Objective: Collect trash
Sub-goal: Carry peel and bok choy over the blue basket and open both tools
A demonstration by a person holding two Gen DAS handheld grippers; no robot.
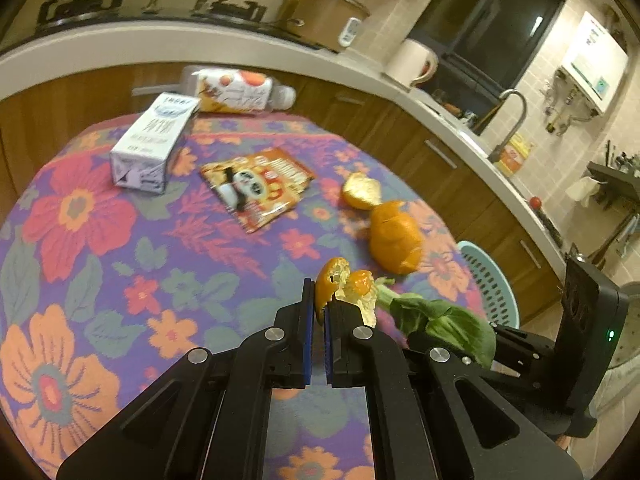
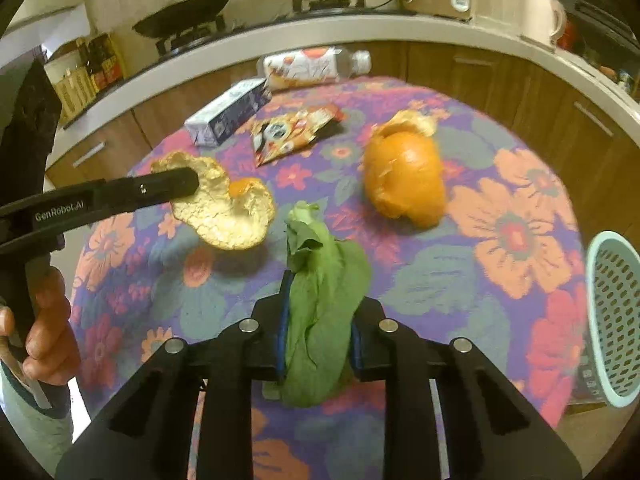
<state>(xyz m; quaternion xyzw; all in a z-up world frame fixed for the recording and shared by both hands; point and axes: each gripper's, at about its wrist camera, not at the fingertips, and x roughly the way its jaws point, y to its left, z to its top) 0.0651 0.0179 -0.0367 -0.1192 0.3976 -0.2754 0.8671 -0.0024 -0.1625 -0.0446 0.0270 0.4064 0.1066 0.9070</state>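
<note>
My left hand-held gripper point(image 1: 319, 312) clamped tight; right hand-held gripper point(image 2: 318, 320) beside it, pinching, both angled downward.

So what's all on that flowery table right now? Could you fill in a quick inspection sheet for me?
Surface: round table under a flowered cloth, no bare patch seen.
Job's things: orange peel and a smaller peel piece lying loose; milk carton, snack wrapper and plastic bottle further back.
Clutter: nothing seen beyond the trash.
Grippers: left gripper shut on a peel strip; right gripper closed on a green leaf.
Cables: nothing seen.
Surroundings: pale blue basket beside the table; kitchen counter with stove, pan, cooker and sink tap.
</note>
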